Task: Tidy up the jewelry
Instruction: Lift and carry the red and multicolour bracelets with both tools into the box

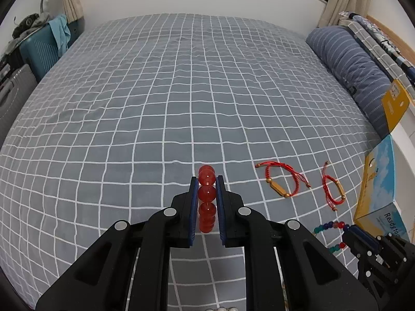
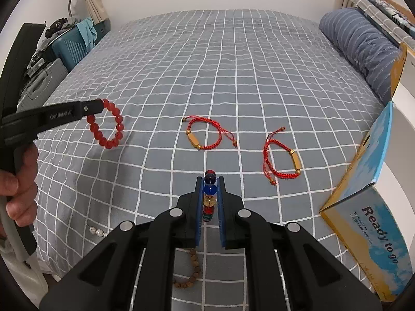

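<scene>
A: Status?

B: My left gripper (image 1: 206,202) is clamped on the red bead bracelet (image 2: 107,124), lifted off the bed (image 1: 155,90), left of the cord bracelets (image 2: 207,133). Right gripper (image 2: 209,202) pinches the multicolour bead bracelet (image 2: 209,195), near side of them.

A: Why lifted?

B: Probably heading for the box (image 2: 368,202).

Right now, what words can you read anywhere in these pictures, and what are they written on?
"Ready to go": big dark letters on the blue and yellow box at the bed's right edge.
"GenRobot.AI": pale letters on the black arm of the left claw, which holds the red bead bracelet.
A small line beside "Ready to go" looks like a web address; too small to read.
The yellow flap carries small print, too blurred to read.
</scene>
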Motion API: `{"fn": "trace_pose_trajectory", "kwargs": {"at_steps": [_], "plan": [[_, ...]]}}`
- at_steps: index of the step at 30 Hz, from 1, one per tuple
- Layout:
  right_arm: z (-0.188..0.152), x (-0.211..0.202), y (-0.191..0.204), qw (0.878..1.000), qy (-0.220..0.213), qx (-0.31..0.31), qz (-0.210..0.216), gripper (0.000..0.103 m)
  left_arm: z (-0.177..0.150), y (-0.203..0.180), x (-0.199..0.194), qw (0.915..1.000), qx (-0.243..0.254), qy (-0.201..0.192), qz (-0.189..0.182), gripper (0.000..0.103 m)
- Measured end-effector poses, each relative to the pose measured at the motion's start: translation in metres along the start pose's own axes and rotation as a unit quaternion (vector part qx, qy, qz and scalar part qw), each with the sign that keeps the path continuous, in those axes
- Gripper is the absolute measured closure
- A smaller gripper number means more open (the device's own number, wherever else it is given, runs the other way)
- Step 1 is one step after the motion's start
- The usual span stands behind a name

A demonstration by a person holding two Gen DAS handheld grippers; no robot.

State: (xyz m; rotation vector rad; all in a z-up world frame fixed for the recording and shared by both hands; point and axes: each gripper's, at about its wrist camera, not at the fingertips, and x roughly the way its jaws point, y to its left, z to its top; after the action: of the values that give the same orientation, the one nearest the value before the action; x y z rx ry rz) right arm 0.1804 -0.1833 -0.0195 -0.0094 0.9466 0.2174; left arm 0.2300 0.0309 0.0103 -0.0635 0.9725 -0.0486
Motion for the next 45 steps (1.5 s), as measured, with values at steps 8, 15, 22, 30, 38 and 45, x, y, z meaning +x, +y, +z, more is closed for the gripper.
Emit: {"fn": "trace_pose_trajectory", "kwargs": {"at_steps": [8, 15, 22, 30, 38, 45], "plan": [[0.004, -0.016, -0.004, 1.000, -0.017, 0.001, 0.001, 0.094, -0.004, -0.011, -0.014, 0.9999, 0.006, -0.003, -0.011, 0.090], [0.007, -0.034, -0.014, 0.999, -0.037, 0.009, 0.000, 0.094, -0.004, -0.025, -0.031, 0.9996, 0.018, -0.017, -0.012, 0.090], [0.007, -0.051, -0.033, 0.998, -0.054, 0.023, -0.009, 0.094, -0.005, -0.046, -0.043, 0.9987, 0.035, -0.021, -0.031, 0.090], [0.007, -0.072, -0.059, 0.996, -0.074, 0.048, -0.027, 0.094, -0.003, -0.078, -0.051, 0.9966, 0.062, -0.026, -0.046, 0.090], [0.001, -0.089, -0.093, 0.992, -0.085, 0.080, -0.050, 0.094, 0.002, -0.118, -0.057, 0.9922, 0.092, -0.025, -0.080, 0.090], [-0.009, -0.105, -0.127, 0.987, -0.091, 0.112, -0.073, 0.094, 0.008, -0.164, -0.066, 0.9861, 0.125, -0.035, -0.104, 0.090]]}}
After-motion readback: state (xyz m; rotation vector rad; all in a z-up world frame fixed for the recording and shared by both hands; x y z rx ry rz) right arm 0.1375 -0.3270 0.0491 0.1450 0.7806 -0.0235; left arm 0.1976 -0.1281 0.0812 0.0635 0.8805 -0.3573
